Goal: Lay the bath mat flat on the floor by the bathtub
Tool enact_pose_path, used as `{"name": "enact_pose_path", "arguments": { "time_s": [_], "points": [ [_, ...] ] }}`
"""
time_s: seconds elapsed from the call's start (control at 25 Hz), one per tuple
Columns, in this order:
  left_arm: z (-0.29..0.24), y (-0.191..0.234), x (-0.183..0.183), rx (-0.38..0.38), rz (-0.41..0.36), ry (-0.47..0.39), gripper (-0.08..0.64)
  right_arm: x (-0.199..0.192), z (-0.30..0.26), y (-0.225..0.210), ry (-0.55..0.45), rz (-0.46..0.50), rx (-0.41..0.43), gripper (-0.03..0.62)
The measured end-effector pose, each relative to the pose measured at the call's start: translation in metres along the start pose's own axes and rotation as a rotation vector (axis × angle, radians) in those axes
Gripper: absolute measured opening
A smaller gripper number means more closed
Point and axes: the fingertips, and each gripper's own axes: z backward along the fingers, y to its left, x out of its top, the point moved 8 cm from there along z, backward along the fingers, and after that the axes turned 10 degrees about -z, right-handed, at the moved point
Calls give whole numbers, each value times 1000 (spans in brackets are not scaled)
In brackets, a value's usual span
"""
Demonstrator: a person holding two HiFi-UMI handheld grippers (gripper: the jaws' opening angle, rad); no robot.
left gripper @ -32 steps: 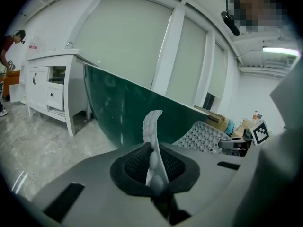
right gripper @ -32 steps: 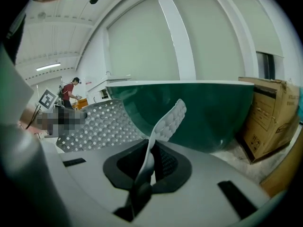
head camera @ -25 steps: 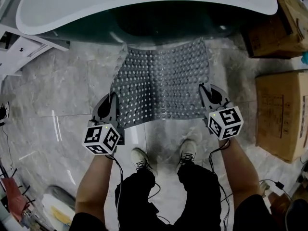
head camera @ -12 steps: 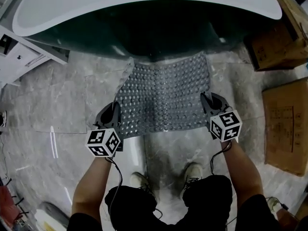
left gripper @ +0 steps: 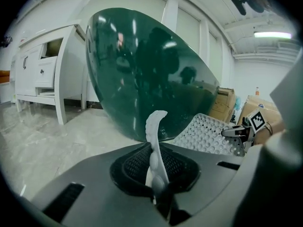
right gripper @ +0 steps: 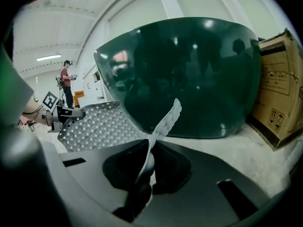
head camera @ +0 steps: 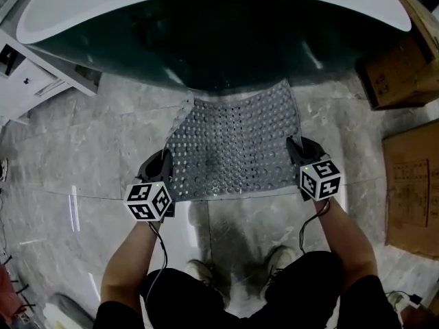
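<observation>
The grey studded bath mat [head camera: 233,146] is held spread over the marble floor [head camera: 89,156], just in front of the dark green bathtub [head camera: 226,40]. Its near left corner is clenched between the fingers of the left gripper [head camera: 164,160], and its near right corner between those of the right gripper [head camera: 296,147].

grey studded bath mat [head camera: 233,146] beside bathtub [head camera: 226,40]

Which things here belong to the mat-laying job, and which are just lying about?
Job: bath mat, bathtub, floor, left gripper and right gripper, both shut on the mat's near corners.
Lying about: cardboard boxes, white cabinet.
</observation>
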Motion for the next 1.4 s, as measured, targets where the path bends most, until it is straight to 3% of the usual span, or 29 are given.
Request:
{"name": "enact_pose_path", "arguments": {
  "time_s": [0.24,0.52,0.96,1.04,1.12,1.4],
  "points": [
    [-8,8,-12,3,-12,11,31,-15,-6,-12,16,-17,-25,29],
    [-20,10,-29,56,13,65,31,-36,-8,-35,47,-106,-75,31],
    [-36,7,-46,88,-80,165,47,-58,-20,-54,105,-128,-137,32],
    [-37,5,-48,95,-102,171,61,-60,-21,-57,109,-132,-151,38],
    [-38,4,-48,101,-135,169,63,-62,-21,-61,112,-147,-172,106],
    [-42,0,-48,95,-152,162,63,-63,-21,-66,91,-167,-183,95]
  ]
}}
